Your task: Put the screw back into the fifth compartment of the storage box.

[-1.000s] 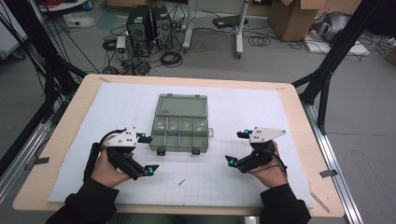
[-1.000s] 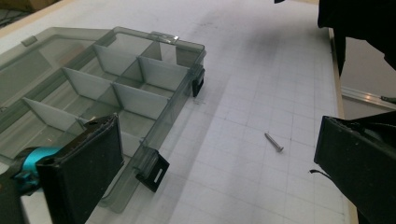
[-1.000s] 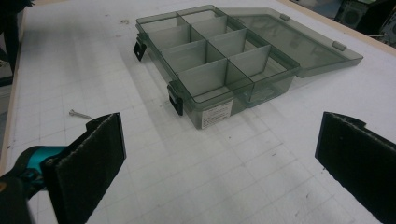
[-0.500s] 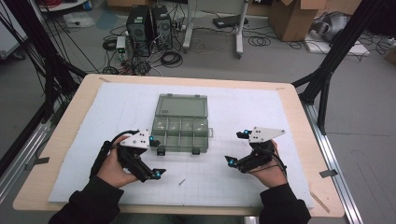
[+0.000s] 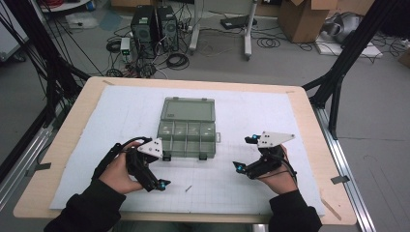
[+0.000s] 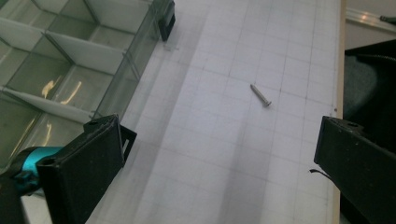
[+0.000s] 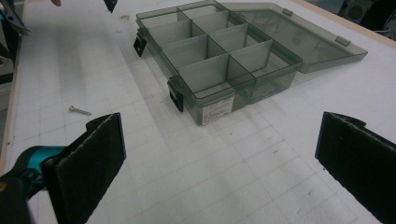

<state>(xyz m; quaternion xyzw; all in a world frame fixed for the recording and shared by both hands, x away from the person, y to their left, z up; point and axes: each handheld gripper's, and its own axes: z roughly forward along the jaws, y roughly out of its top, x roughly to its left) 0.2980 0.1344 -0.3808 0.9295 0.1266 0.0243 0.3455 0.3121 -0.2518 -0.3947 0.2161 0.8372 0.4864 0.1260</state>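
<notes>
A small metal screw (image 5: 188, 188) lies on the white grid mat near the front edge, and it also appears in the left gripper view as the screw (image 6: 260, 94). A clear grey compartment box (image 5: 187, 128) stands mid-table, its lid laid open toward the back and its cells bare. My left gripper (image 5: 165, 170) is open just left of the screw, with the box's front corner (image 6: 140, 51) at its left jaw. My right gripper (image 5: 242, 152) is open to the right of the box, aimed at the box (image 7: 219, 51), with the screw (image 7: 79, 110) beyond its left jaw.
The white mat (image 5: 251, 116) covers most of the wooden table (image 5: 87, 101). Black frame legs stand at the table's sides. Computers, cables and cardboard boxes sit on the floor behind.
My left gripper has moved right and toward the front edge, closing in on the screw. The right gripper, the box and the screw have stayed put.
</notes>
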